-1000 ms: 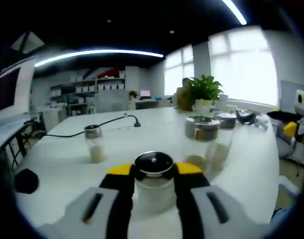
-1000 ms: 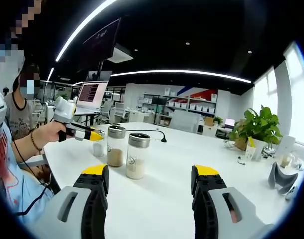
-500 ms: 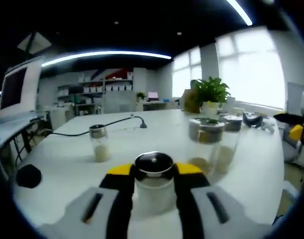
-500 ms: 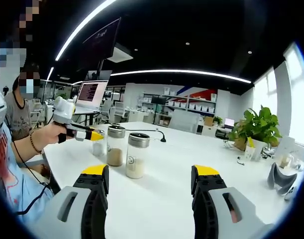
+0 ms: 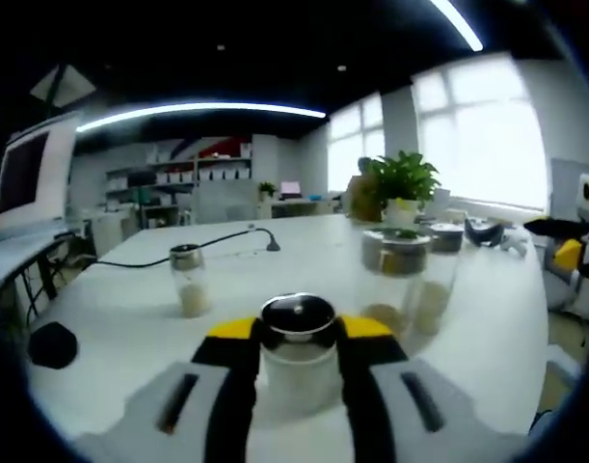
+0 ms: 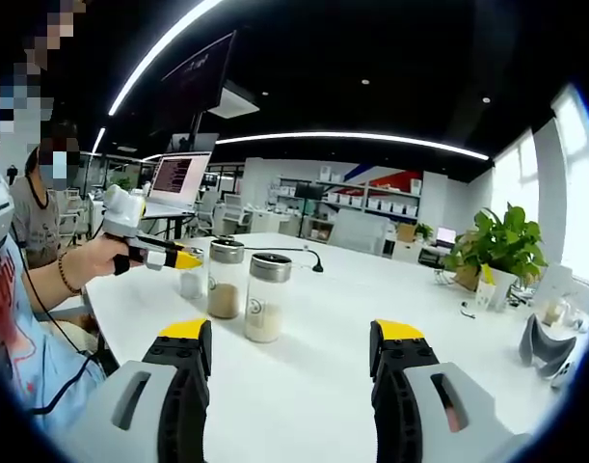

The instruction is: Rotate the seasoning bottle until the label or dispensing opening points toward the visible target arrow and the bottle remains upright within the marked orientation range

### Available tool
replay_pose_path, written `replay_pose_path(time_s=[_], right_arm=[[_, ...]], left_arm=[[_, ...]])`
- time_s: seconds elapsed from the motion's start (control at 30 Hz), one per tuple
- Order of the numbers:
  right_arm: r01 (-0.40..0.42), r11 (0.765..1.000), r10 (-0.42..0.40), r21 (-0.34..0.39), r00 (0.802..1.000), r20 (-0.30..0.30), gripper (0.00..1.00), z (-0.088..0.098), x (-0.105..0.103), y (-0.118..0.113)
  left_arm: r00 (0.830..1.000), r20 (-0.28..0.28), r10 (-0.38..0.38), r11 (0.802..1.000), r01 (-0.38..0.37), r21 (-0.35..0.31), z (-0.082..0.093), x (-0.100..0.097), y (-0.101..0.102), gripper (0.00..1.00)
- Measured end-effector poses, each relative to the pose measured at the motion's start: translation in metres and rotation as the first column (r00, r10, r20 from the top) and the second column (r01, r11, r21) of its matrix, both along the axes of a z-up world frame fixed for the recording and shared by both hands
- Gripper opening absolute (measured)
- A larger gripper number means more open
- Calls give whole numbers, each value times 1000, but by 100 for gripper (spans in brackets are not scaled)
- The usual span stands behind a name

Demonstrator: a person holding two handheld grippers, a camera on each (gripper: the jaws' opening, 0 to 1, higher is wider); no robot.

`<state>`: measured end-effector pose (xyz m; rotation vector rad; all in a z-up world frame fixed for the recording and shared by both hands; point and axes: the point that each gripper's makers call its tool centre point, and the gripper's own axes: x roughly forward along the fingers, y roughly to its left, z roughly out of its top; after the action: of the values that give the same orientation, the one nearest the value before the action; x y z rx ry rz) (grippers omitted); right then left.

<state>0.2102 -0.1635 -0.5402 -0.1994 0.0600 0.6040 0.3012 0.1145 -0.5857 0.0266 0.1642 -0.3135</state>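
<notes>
A clear seasoning bottle [image 5: 297,311] with a shiny metal lid stands upright on the white table [image 5: 120,318], and my left gripper [image 5: 296,336] is shut on its sides with the yellow-tipped jaws. In the right gripper view a person's hand holds that left gripper [image 6: 145,253] at the table's left end, its tip at a small bottle [image 6: 190,283]. My right gripper [image 6: 292,333] hovers open over the table with nothing between its jaws. Two taller bottles [image 6: 266,299] [image 6: 226,282] stand ahead of it to the left.
In the left gripper view a small bottle [image 5: 186,282] stands to the left, with two larger ones [image 5: 394,280] [image 5: 439,260] to the right. A black cable [image 5: 212,236] crosses the far table. A potted plant [image 5: 400,183] is behind. A black object [image 5: 53,345] lies at the near left.
The left gripper view has swayed slightly right and back. The bottle stays clamped in the left jaws, and the right gripper stays open and still.
</notes>
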Motion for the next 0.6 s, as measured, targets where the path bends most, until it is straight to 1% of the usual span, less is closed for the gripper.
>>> replay_pose_path(time_s=[0.1,0.17,0.27,0.3,0.33,0.4,0.43,0.47,0.5,0.6], right_arm=[[-10,1000,10,9,1000,7,68,2,-1,2],[-13,1000,13,9,1000,12,68,3,-1,3],[-17,1000,17,13,1000,9,68,2,-1,3],[-17,1000,16,12,1000,8,68,2,-1,3],[-16,1000,16,11,1000,8,68,2,-1,3],[-16,1000,16,14,1000,7,68,2,-1,4],[-17,1000,17,15,1000,7,68,2,-1,4],[-18,1000,18,14,1000,6,68,1,-2,4],[-19,1000,19,12,1000,5,68,1,-2,5],[-21,1000,21,13,1000,4,68,1,-2,5]], left_arm=[[999,-23,-22,1000,22,12,-3,-3,3,38],[999,-13,-37,999,37,21,-2,-5,8,41],[995,-13,-103,995,103,7,2,-8,7,51],[994,-13,-113,994,113,10,3,-9,10,52],[992,-4,-129,991,129,20,4,-9,11,52],[991,18,-130,991,130,37,7,-8,15,52],[983,31,-180,983,178,52,8,-10,11,52],[982,29,-188,982,187,39,9,-11,12,53],[976,35,-216,976,216,14,11,-10,12,55],[970,22,-243,970,243,-2,13,-6,24,64]])
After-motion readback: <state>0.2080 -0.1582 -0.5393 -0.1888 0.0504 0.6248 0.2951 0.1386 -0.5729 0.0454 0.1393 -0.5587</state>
